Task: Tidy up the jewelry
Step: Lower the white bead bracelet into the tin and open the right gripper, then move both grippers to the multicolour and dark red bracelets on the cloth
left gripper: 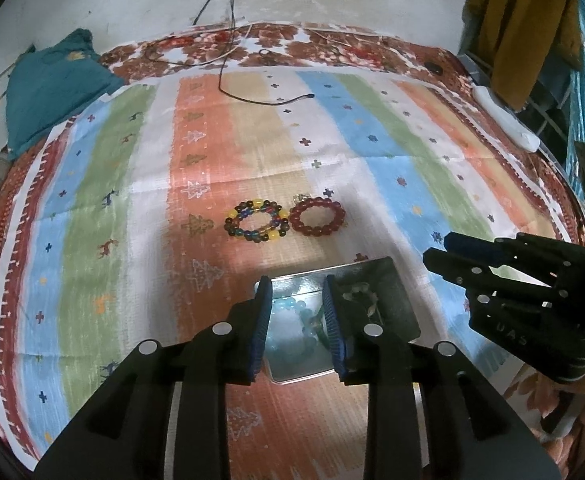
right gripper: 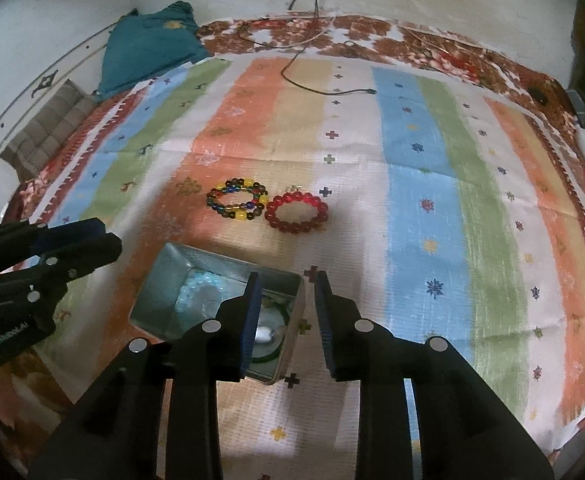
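A shiny metal tin (left gripper: pixel 392 280) (right gripper: pixel 164 280) sits on the striped cloth and holds pale blue beads (left gripper: pixel 292 305) (right gripper: pixel 196 286) and other small jewelry. A multicoloured bead bracelet (left gripper: pixel 255 221) (right gripper: pixel 237 198) and a red bead bracelet (left gripper: pixel 317 217) (right gripper: pixel 296 212) lie side by side beyond the tin. My left gripper (left gripper: pixel 297 328) is open and empty, held just above the tin. My right gripper (right gripper: pixel 286 324) is open and empty over the tin's right edge. Each gripper shows at the side of the other's view, the right (left gripper: pixel 436 252) and the left (right gripper: pixel 108 240).
The striped cloth (left gripper: pixel 92 200) (right gripper: pixel 452 200) covers a floral bedspread (left gripper: pixel 332 46). A black cable (left gripper: pixel 252 98) (right gripper: pixel 324 90) lies at the far end. A teal cloth (left gripper: pixel 52 88) (right gripper: pixel 152 48) sits at the far left. A white power strip (left gripper: pixel 508 120) lies at the right edge.
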A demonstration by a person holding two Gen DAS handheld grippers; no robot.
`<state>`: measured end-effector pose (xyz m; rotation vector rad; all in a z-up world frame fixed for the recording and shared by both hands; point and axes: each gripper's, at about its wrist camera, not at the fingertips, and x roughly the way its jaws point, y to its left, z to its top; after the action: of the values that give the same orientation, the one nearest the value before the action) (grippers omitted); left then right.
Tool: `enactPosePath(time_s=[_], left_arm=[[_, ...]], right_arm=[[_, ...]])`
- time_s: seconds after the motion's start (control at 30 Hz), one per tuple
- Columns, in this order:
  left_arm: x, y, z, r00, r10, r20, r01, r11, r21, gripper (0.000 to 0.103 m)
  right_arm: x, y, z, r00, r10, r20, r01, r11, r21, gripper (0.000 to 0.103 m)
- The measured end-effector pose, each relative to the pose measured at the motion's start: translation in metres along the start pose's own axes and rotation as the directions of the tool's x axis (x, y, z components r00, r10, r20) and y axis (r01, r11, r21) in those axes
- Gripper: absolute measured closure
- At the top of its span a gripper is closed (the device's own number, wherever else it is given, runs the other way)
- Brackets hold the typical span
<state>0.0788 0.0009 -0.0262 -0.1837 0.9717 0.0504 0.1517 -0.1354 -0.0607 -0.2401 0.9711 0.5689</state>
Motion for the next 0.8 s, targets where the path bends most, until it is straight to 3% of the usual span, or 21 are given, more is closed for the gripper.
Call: enactPosePath(time_s=[0.2, 0.27, 0.5, 0.63, 0.8], left_arm=[[0.005, 0.011, 0.004, 1.0, 0.015, -0.012, -0.016, 0.999, -0.04, 0.069], [0.009, 0.015, 0.006, 1.0, 0.024, -0.02, -0.025, 0.998, -0.051, 0.066], [0.029, 0.025, 0.02, 0.995, 0.082, -0.058, -0.086, 0.994, -0.072, 0.06], [0.039, 0.03, 0.028, 0.991, 0.116, -0.073, -0.121, 0.99, -0.075, 0.056], [0.057, 0.038, 0.039, 0.983, 0.148, -0.106, -0.157, 0.985, -0.076, 0.053]], right_arm=[[0.008, -0.003, 0.005, 1.0, -0.013, -0.024, 0.013, 1.0, 0.003, 0.068], [0.012, -0.004, 0.008, 0.999, -0.034, -0.032, 0.034, 0.999, 0.004, 0.061], [0.024, -0.011, 0.017, 0.997, -0.05, -0.059, 0.051, 0.999, 0.011, 0.06], [0.032, -0.013, 0.025, 0.996, -0.067, -0.064, 0.068, 0.998, 0.013, 0.051], [0.046, -0.019, 0.036, 0.993, -0.071, -0.097, 0.074, 0.997, 0.03, 0.051]])
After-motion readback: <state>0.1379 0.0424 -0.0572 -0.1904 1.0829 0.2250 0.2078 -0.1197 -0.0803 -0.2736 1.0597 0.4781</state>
